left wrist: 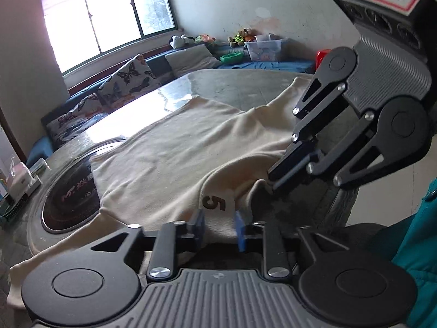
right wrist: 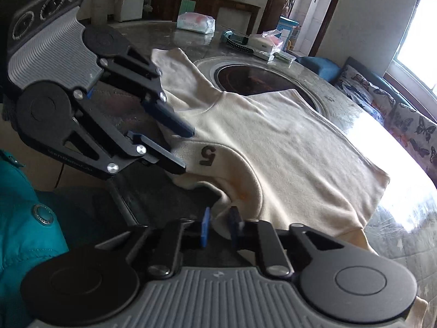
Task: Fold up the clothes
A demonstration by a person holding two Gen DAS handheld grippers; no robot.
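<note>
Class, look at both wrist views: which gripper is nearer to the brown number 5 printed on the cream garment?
Left. The left gripper is open right beside the number 5. The right gripper sits farther along the cream garment, jaws around a fabric fold.

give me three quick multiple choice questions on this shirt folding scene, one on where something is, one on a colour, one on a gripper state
1. Where is the number 5 on the cream shirt?
A. at its near edge, between the two grippers
B. on the far sleeve
C. over the round inset in the table

2. What colour is the number 5?
A. red
B. dark brown
C. white

3. How is the left gripper?
A. shut with nothing in it
B. lying on the table
C. open, with shirt cloth between its fingers

Answers:
1 A, the digit sits on the near fold, flanked by the left gripper and the right gripper.
2 B, it prints dark brown on cream.
3 C, a gap shows between its blue pads.
</note>
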